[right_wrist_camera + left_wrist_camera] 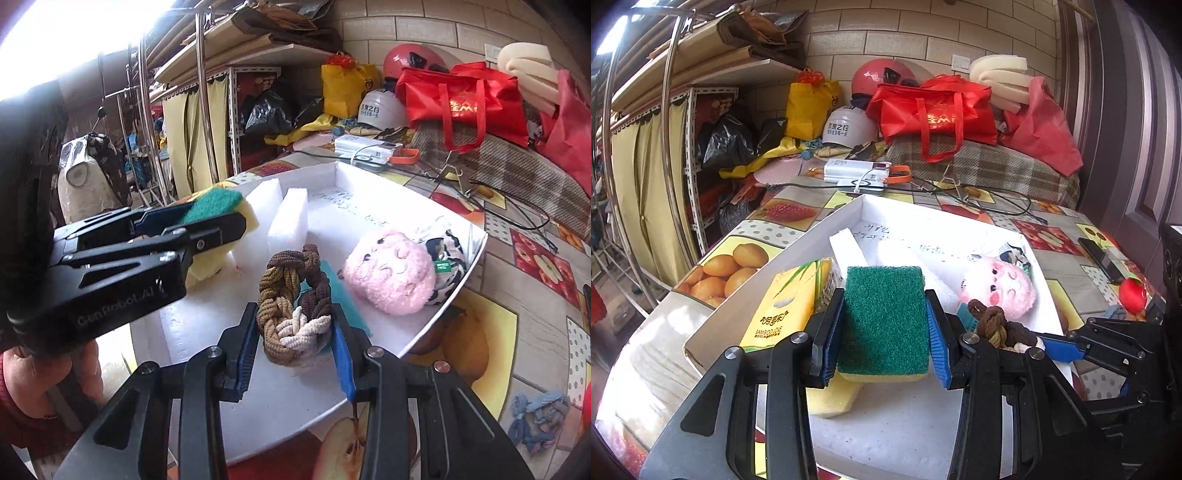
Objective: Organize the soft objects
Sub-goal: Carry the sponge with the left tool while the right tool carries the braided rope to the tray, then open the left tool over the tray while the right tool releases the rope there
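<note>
My left gripper (884,328) is shut on a green-topped yellow sponge (884,317), held over the white box (775,266); it also shows in the right wrist view (214,210). My right gripper (295,332) is shut on a braided brown and cream hair band (293,302), over the box floor (207,332). In the box lie a pink plush face (391,271), white foam blocks (288,218), a yellow tissue pack (786,306) and another yellow sponge (831,398).
The box sits on a fruit-print tablecloth (738,258). A blue braided band (535,417) lies on the table at right. A red ball (1132,293) and a black phone (1102,258) lie right of the box. Red bags (934,110), helmets and cables crowd the back.
</note>
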